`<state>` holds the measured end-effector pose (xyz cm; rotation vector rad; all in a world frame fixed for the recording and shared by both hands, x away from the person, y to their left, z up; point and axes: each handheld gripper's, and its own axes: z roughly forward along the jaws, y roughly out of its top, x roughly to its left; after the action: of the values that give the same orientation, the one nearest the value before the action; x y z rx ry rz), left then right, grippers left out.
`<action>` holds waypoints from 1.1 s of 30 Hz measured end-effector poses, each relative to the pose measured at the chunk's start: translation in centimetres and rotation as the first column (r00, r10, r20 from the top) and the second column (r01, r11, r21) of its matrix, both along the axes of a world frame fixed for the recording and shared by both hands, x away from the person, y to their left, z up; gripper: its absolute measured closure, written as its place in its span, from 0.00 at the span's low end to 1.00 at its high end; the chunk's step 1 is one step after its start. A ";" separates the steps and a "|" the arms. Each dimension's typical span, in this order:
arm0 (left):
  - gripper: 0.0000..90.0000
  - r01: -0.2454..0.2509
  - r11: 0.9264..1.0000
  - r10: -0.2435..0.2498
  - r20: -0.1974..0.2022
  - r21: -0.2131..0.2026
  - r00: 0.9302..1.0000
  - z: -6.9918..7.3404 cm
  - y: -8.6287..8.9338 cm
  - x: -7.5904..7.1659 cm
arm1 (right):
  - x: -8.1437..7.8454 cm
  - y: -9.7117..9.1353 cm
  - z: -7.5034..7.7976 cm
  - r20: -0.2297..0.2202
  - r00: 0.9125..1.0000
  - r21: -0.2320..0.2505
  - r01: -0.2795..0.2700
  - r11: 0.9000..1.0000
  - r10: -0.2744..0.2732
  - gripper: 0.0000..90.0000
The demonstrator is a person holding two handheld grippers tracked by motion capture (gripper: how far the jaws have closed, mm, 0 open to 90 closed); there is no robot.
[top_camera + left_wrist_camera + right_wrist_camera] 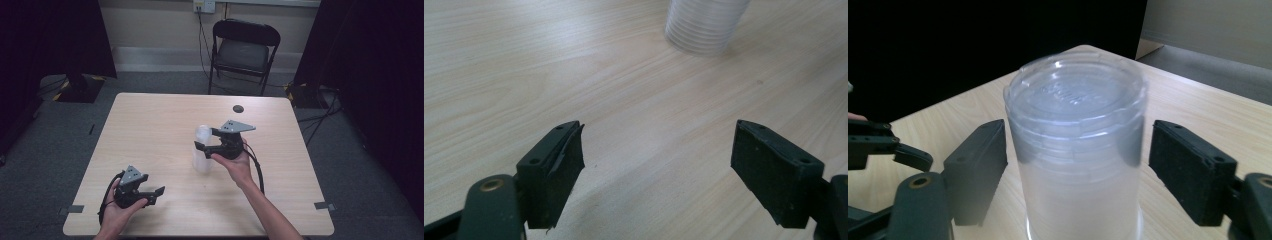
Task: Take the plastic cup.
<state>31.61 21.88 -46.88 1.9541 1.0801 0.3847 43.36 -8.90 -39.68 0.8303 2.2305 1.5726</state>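
Right gripper (201, 146): black jaws either side of a stack of cups (1075, 150), upper part. In the right gripper view a thin gap shows between the right pad and the cup wall; the left pad sits just beside the wall, contact not clear. Not clamped, jaws apart around the stack.

Stack of cups (202, 150): translucent, milky plastic, round, nested upside down so the top shows a flat base with a raised ring. Stepped ridges run round the upper wall, smoother below. It stands upright on the bench (150, 125), a little right of its middle.

Left gripper (154, 194): near the front edge of the bench, well apart from the stack and to its left, held low in the left hand (117, 210). Jaws released, wide apart, bare wood between the matte, rubbery pads. In the left gripper view the ribbed foot of the stack (704, 25) stands ahead of the jaws.

Bench: pale wood-grain laminate, rounded corners. Small dark round disc (238, 108) beyond the stack, near the far edge. Black folding chair (242, 52) behind the bench, beyond the stack.
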 end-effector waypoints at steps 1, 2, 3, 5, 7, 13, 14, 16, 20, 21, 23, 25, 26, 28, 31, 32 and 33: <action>0.23 -0.001 1.000 0.001 -0.001 -0.001 1.000 0.0 0.0 0.0 | 0.0 0.2 -0.1 -0.001 1.000 -0.007 0.003 1.000 -0.003 0.26; 0.23 -0.001 1.000 0.001 -0.002 -0.003 1.000 0.0 0.0 0.0 | 0.1 0.4 -0.3 -0.001 1.000 -0.009 0.001 1.000 -0.001 0.26; 0.23 -0.001 1.000 0.001 -0.002 -0.002 1.000 0.0 0.1 0.0 | 0.2 0.5 -0.4 -0.006 1.000 -0.009 -0.007 1.000 0.007 0.27; 0.23 -0.001 1.000 0.001 -0.002 -0.004 1.000 0.0 0.1 0.0 | 0.5 0.7 -0.8 -0.016 1.000 -0.001 -0.015 1.000 0.015 0.28; 0.23 -0.009 1.000 0.009 -0.001 -0.008 1.000 0.0 0.1 0.0 | 0.9 0.6 -1.1 -0.026 1.000 0.011 -0.008 1.000 0.009 0.29; 0.23 -0.013 1.000 0.013 -0.006 -0.007 1.000 0.0 0.2 0.1 | 1.2 0.7 -2.0 -0.041 0.999 0.001 -0.019 1.000 0.019 0.30; 0.23 -0.011 1.000 0.011 -0.006 -0.003 1.000 0.0 0.2 0.1 | 1.2 0.7 -2.1 -0.040 0.999 -0.004 -0.019 1.000 0.019 0.30; 0.23 -0.008 1.000 0.008 -0.005 -0.006 1.000 0.0 0.2 0.0 | 1.1 0.8 -2.4 -0.045 0.999 -0.011 -0.020 1.000 0.019 0.30; 0.23 -0.006 1.000 0.006 -0.005 -0.005 1.000 0.0 0.2 0.0 | 1.1 0.9 -3.0 -0.046 0.999 -0.020 -0.016 1.000 0.015 0.30; 0.23 -0.006 1.000 0.006 -0.006 -0.005 1.000 0.0 0.2 0.0 | 1.0 0.9 -3.0 -0.044 0.999 -0.022 -0.013 1.000 0.012 0.30; 0.23 -0.003 1.000 0.003 -0.009 -0.006 1.000 0.0 0.2 0.0 | 0.9 0.8 -3.0 -0.039 0.999 -0.024 -0.015 1.000 0.014 0.30; 0.23 -0.003 1.000 0.003 -0.010 -0.007 1.000 0.0 0.2 0.0 | 0.7 0.7 -2.8 -0.030 1.000 -0.019 -0.009 1.000 0.008 0.29; 0.23 -0.001 1.000 0.001 -0.010 -0.007 1.000 -0.1 0.2 0.0 | 0.6 0.6 -2.7 -0.024 1.000 -0.016 -0.009 1.000 0.009 0.29; 0.23 -0.002 1.000 0.002 -0.014 -0.005 1.000 -0.1 0.1 0.0 | 0.5 0.6 -2.6 -0.022 1.000 -0.019 -0.010 1.000 0.010 0.31; 0.23 0.003 1.000 -0.003 -0.012 -0.003 1.000 0.0 0.1 0.0 | 0.6 0.7 -2.7 -0.022 1.000 -0.032 -0.007 0.999 0.007 0.33; 0.23 0.004 1.000 -0.004 -0.010 -0.001 1.000 0.0 0.1 0.0 | 0.6 0.7 -2.7 -0.022 1.000 -0.030 -0.008 1.000 0.008 0.33; 0.23 0.005 1.000 -0.005 -0.009 0.001 1.000 0.0 0.1 0.0 | 0.6 0.7 -2.7 -0.014 1.000 -0.031 -0.007 0.999 0.006 0.34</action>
<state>31.61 21.97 -46.89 1.9601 1.0808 0.3746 43.96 -8.24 -42.34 0.8289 2.2634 1.5356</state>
